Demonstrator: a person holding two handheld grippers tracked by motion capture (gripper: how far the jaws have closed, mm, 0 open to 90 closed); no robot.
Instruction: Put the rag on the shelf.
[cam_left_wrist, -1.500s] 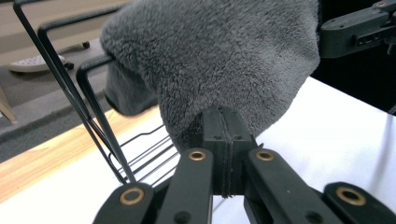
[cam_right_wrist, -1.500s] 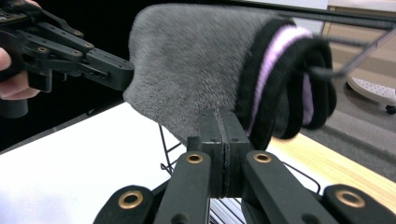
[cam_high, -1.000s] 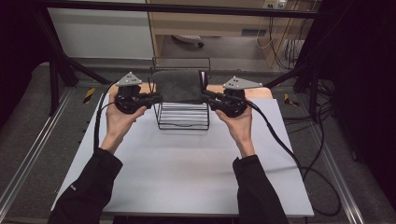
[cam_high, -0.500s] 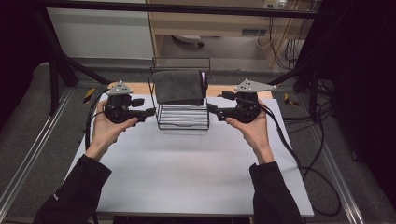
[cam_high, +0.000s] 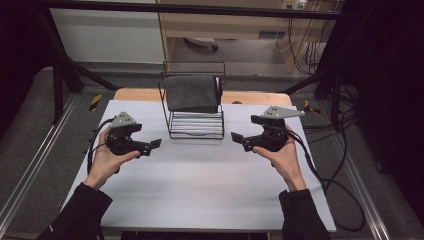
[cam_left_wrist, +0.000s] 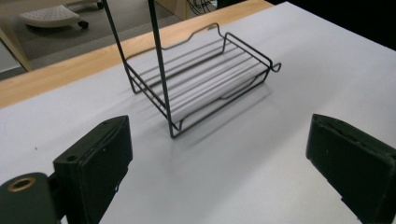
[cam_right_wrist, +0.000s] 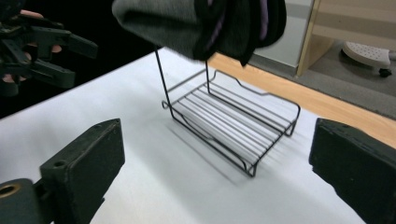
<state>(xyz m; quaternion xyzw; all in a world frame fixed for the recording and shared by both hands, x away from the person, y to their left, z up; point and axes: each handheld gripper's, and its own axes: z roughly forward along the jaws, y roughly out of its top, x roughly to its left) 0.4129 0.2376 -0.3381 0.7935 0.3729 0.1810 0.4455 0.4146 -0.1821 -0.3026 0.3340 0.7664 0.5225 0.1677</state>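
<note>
A dark grey folded towel (cam_high: 191, 93) hangs over the top bar of a black wire rack (cam_high: 172, 134) at the back middle of the white table. My left gripper (cam_high: 156, 145) is left of the rack, low over the table, apart from it. My right gripper (cam_high: 236, 137) is right of the rack, also apart. Both point inward at the rack. Their jaws have just been opening and stand wide with nothing between them. The left gripper view looks at the rack's ribbed base (cam_left_wrist: 201, 74). In the right gripper view the towel (cam_right_wrist: 187, 23) hangs above the base (cam_right_wrist: 233, 121), with the left gripper (cam_right_wrist: 70, 56) beyond.
A wooden strip (cam_high: 255, 98) runs along the table's far edge behind the rack. Cables (cam_high: 325, 170) trail off the right side from my right gripper. Black frame posts (cam_high: 57, 85) stand at the far corners. Open white tabletop (cam_high: 200, 185) lies in front of the rack.
Both grippers have let go of the towel's ends and opened. Each hand has drawn outward, toward me and lower. The towel stays draped on the rack's top bar.
</note>
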